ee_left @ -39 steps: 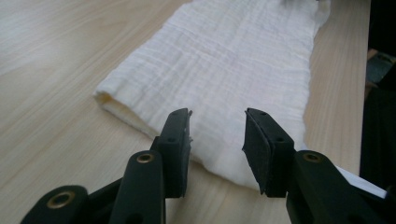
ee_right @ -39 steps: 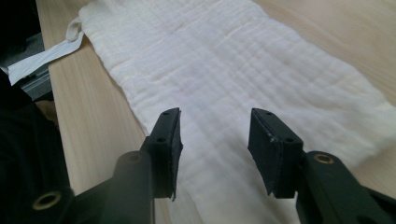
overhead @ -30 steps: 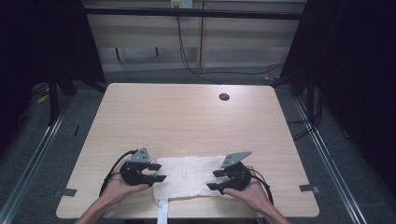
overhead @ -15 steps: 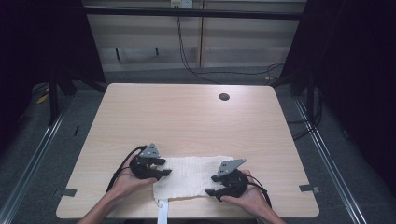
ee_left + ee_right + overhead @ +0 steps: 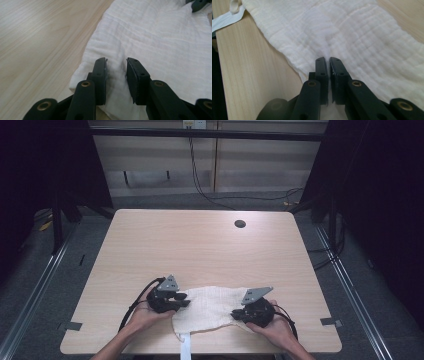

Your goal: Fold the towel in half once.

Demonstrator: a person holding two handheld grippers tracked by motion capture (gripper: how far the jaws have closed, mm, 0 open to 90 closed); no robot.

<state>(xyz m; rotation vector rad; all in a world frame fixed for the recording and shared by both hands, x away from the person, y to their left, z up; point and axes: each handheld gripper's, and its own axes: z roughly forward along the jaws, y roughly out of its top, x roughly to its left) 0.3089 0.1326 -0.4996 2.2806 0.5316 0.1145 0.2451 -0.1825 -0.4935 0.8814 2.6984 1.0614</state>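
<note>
A white crinkled cloth lies flat near the front edge of the wooden table. My left gripper rests low on its left end. Its jaws have just been closing; a gap still shows between the pads, with a raised fold of cloth in it. My right gripper sits on the cloth's right end. Its jaws have just closed and pinch a ridge of the cloth between the pads. A hand holds each gripper.
A white strap hangs from the cloth over the table's front edge, also seen as a strap in the right gripper view. A small dark hole sits at the table's far right. Dark floor and rails surround the table.
My left gripper has slid right onto the cloth's left end and its jaws have narrowed. The right gripper's jaws have come together on the cloth. The cloth's left edge has bunched slightly inward.
</note>
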